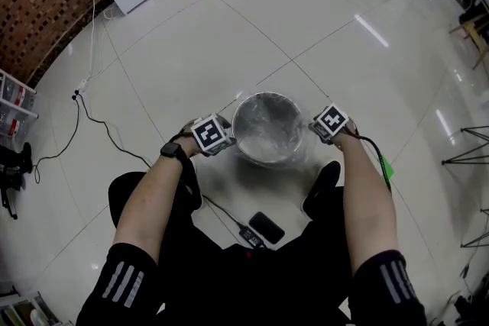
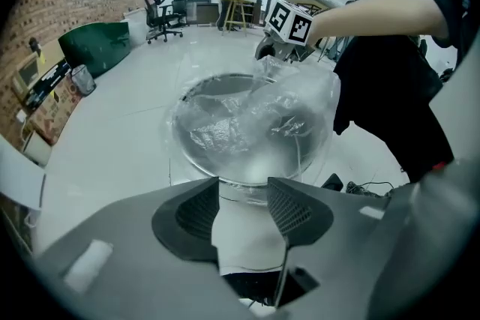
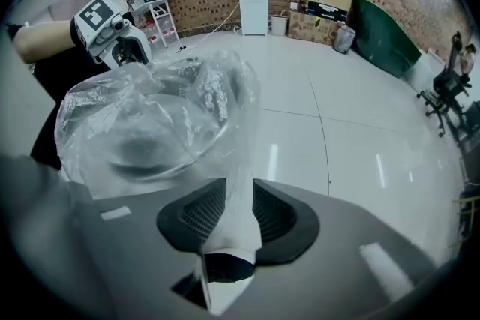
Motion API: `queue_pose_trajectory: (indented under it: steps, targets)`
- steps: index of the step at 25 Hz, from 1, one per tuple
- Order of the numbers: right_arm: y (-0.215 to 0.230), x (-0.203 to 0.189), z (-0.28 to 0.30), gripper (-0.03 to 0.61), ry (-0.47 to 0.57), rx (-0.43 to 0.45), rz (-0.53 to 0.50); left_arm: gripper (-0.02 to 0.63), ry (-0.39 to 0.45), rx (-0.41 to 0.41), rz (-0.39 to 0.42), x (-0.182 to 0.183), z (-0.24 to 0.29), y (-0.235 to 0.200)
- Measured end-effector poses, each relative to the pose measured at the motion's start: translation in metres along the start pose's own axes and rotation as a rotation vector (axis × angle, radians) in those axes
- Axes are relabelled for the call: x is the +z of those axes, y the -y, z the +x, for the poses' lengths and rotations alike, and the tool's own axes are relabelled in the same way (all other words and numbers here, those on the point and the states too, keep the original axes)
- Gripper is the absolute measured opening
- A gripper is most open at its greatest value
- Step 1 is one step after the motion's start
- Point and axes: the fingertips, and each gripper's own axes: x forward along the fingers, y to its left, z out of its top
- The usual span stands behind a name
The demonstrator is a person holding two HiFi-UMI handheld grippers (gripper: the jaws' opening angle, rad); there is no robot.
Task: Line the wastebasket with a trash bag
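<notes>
On the tiled floor (image 1: 321, 19) before me, the round wastebasket (image 1: 267, 95) wears a clear, crinkled trash bag (image 3: 150, 124); my right gripper (image 3: 238, 189) pinches its film, my left gripper (image 2: 244, 189) stands wide, pressing nothing.

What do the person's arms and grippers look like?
The left gripper and right gripper are grey with dark ribbed jaws; each carries a white cube with black square markers. Short black sleeves have white stripes, and a black watch is on the left wrist.
</notes>
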Motion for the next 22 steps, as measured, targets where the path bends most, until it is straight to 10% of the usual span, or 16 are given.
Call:
queue_pose_trajectory:
  steps: [5, 22]
  targets:
    - [-0.008, -0.005, 0.008, 0.12, -0.026, 0.041, -0.013, -0.005, -0.027, 0.037, 0.036, -0.004, 0.005, -0.007]
    - [-0.015, -0.03, 0.046, 0.08, -0.073, 0.099, 0.008, -0.006, -0.231, 0.075, 0.053, -0.069, 0.074, -0.021]
